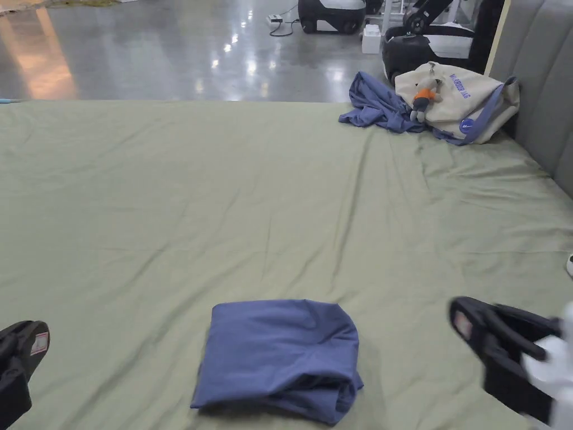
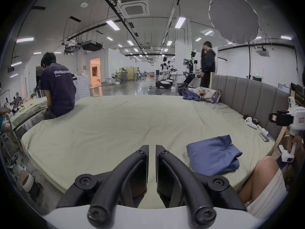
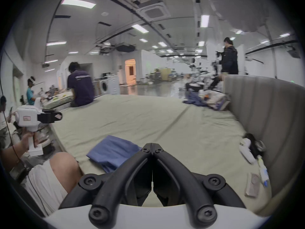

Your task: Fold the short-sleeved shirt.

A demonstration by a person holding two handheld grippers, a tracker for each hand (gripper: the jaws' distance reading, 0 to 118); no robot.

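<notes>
Black fingers of the left gripper [image 2: 152, 147] sit nearest its own camera, parted by a narrow gap with nothing between them. They hover over the near edge of the bed [image 1: 168, 213], with bare green sheet ahead of the tips. Off to the right of those fingers, and well apart from them, lies the blue shirt [image 1: 280, 358], already folded into a compact rectangle with a thicker, rolled edge on its near right side. Further right again is the right gripper [image 3: 152, 144]; its fingers are pressed tip to tip and carry nothing, and the shirt rests just to the left of them, not touching. Far beyond both sets of fingers, near the headboard, a second blue garment [image 1: 377, 106] lies crumpled against a cream bag [image 1: 464, 95].

Judging by this, the folding looks finished and both tools are clear of the cloth. Any next move would probably be only a tidy-up: pressing the bulging right edge flat, or withdrawing altogether.
</notes>
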